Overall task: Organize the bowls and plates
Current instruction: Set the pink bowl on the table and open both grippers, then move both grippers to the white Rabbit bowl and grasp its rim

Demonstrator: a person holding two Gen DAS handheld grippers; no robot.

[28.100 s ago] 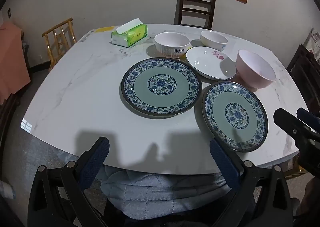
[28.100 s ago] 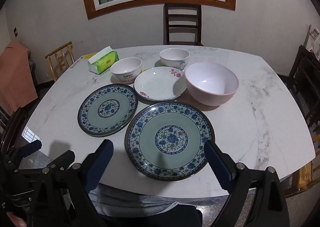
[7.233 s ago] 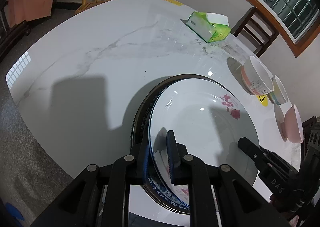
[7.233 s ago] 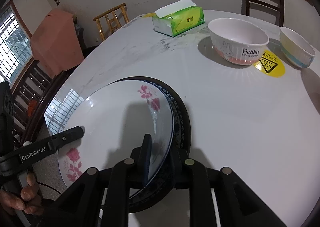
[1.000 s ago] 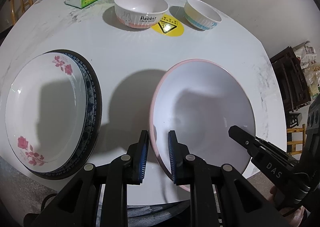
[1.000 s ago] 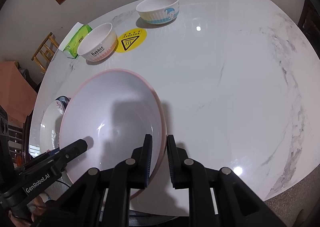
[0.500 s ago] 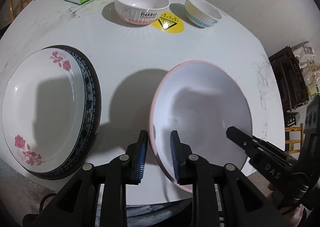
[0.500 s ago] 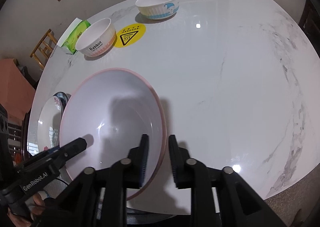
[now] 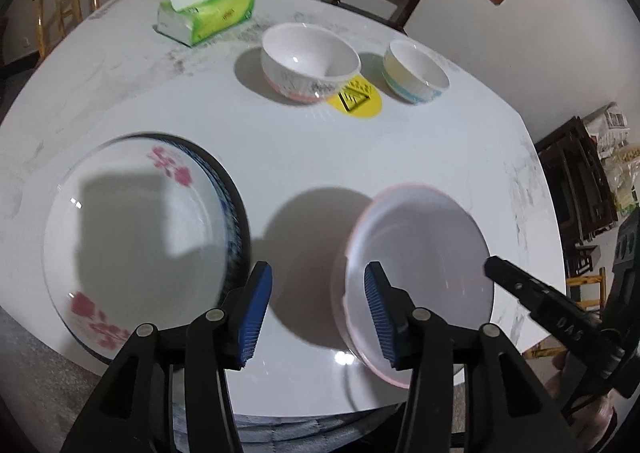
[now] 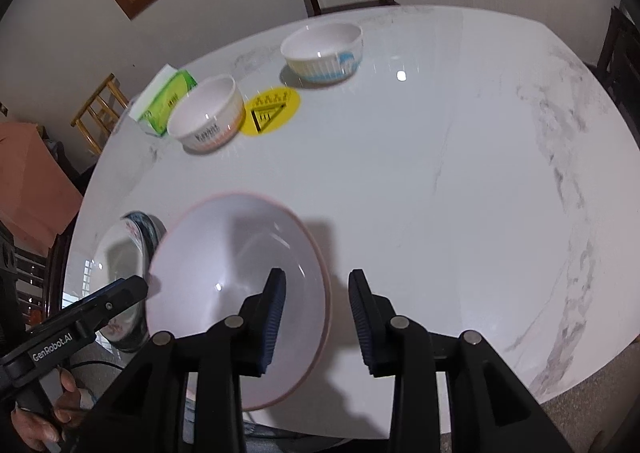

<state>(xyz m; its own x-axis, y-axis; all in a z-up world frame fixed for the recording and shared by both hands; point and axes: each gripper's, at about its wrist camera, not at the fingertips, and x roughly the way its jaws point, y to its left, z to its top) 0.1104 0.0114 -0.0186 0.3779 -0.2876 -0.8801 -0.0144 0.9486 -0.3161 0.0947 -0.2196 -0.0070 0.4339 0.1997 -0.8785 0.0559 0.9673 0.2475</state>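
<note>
My left gripper (image 9: pixel 318 305) and right gripper (image 10: pixel 316 305) straddle the large pink bowl's (image 9: pixel 420 273) rim on the white marble tabletop (image 10: pixel 440 173), jaws just opened, pads clear. Only the left view shows the whole floral white plate (image 9: pixel 132 253) stacked on a blue-rimmed plate (image 9: pixel 236 213).

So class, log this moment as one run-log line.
step: pink bowl set down on table | left gripper: just opening, rim between jaws unpressed | right gripper: same | plates: stacked

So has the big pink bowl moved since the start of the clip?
Yes. The pink bowl sat at the far right, beyond the plates; now it stands at the table's near edge, right of the plate stack.
</note>
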